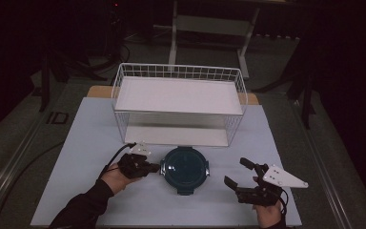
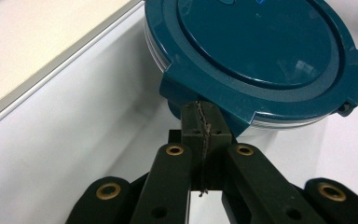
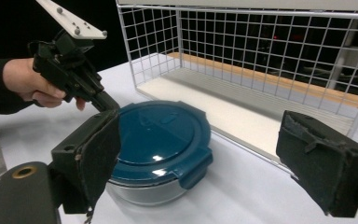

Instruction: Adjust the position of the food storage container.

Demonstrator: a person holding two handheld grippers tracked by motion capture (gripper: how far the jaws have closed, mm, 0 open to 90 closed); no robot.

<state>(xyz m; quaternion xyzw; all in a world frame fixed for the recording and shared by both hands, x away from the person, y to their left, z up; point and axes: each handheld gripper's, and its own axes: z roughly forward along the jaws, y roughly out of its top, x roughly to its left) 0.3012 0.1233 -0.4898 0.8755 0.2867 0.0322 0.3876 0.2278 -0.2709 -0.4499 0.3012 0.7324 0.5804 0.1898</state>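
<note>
At the near edge of the pale table [image 1: 90,143], a person's two hand-held grippers flank a round glass food container with a teal clip lid [image 1: 185,169]. The right gripper [image 1: 242,175] hangs off to the container's right, well apart from it, its padded jaws spread wide with nothing between them; seen along its own jaws, the container sits ahead and toward its left-hand jaw. The left gripper [image 1: 156,167] is much the nearer of the two: its jaws are pressed together, tips meeting pad to pad, and they sit right at the lid's left locking tab [image 2: 200,100], either touching it or just short of it. The container therefore lies directly in front of the left gripper's tips, along the line in which they point, so any push or pry would likely fall to that hand. Beyond the container stands a white wire shelf basket [image 1: 178,102], open side facing the person.
</note>
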